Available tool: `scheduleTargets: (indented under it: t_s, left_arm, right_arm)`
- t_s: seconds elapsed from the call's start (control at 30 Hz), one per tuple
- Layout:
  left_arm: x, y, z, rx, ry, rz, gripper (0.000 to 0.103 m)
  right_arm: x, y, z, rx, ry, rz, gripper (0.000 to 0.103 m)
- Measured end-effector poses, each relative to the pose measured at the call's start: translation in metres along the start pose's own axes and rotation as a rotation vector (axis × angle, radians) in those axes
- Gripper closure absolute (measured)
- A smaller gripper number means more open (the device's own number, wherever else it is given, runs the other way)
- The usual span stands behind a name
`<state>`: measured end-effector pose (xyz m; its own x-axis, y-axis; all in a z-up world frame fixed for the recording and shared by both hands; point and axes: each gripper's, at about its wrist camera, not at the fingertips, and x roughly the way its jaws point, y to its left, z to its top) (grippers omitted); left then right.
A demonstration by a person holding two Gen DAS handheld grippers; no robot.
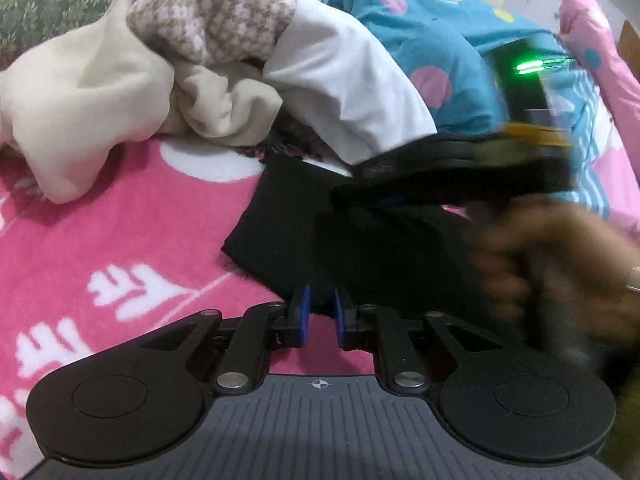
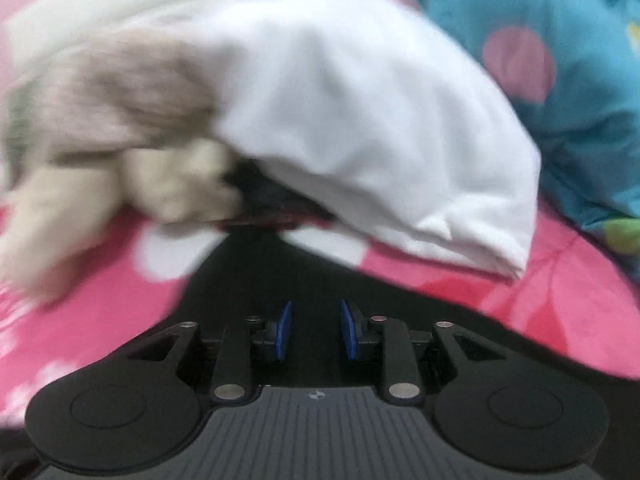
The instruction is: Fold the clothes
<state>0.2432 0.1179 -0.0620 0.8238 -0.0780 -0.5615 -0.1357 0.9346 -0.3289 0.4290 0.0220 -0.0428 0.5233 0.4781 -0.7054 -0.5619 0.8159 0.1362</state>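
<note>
L tool (image 1: 320,314): jaws slightly apart, empty, at near edge of black garment (image 1: 320,236) lying flat on pink bed cover (image 1: 120,216). R tool (image 2: 316,334), jaws apart, empty, directly over garment, so nearer; cloth runs away toward unfolded pile (image 1: 160,60).

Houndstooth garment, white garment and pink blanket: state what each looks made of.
Houndstooth garment: looks like a thick woven or knitted wool-like fabric, matte and fuzzy, with a brown-and-cream check.
White garment: seems a smooth, thin cotton-like cloth, matte, with soft, shallow folds.
Pink blanket: appears to be plush fleece, with a short nap visible around the white pattern. Exact fibres cannot be told.
</note>
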Motion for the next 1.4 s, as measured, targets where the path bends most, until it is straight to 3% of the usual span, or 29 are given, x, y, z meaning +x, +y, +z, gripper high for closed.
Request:
scheduleTargets:
  t_s: [0.2,0.3,0.4,0.5,0.6,0.7,0.77,0.87,1.0,1.2,1.4]
  left_arm:
    - [-0.002,0.003,-0.003,-0.014,0.0,-0.009,0.089]
    - [-0.005,0.005,-0.004,-0.025,0.001,-0.012,0.089]
    - [-0.006,0.007,-0.004,-0.041,0.002,-0.015,0.089]
    - [-0.006,0.009,-0.004,-0.05,0.001,-0.015,0.089]
    - [-0.006,0.008,-0.005,-0.05,-0.003,-0.01,0.089]
    - [-0.006,0.008,-0.006,-0.051,-0.006,-0.009,0.089]
    - [-0.006,0.009,-0.006,-0.053,-0.006,-0.011,0.089]
    - [-0.007,0.011,-0.005,-0.067,-0.003,-0.02,0.089]
    - [-0.007,0.014,-0.004,-0.086,0.002,-0.028,0.089]
    - [-0.008,0.016,-0.003,-0.116,0.008,-0.035,0.089]
    - [-0.008,0.018,-0.003,-0.132,0.009,-0.036,0.089]
  right_arm:
    - [0.032,-0.007,0.026,0.049,-0.055,-0.058,0.077]
    - [0.017,-0.003,0.024,0.048,-0.068,-0.054,0.076]
    - [-0.009,0.005,0.014,0.018,-0.065,-0.001,0.076]
    - [-0.015,0.017,0.005,-0.026,-0.005,0.089,0.076]
    - [0.011,0.037,0.006,-0.086,0.047,0.097,0.076]
    - [0.037,0.044,0.011,-0.095,-0.007,0.063,0.076]
    - [0.041,0.036,0.017,-0.027,-0.037,0.067,0.076]
    - [0.024,0.022,0.017,0.04,-0.062,0.102,0.075]
    - [-0.033,0.002,0.0,0.051,-0.084,0.134,0.074]
    - [-0.11,-0.055,-0.039,0.186,-0.072,-0.013,0.074]
    - [-0.132,-0.126,-0.075,0.399,-0.038,-0.168,0.074]
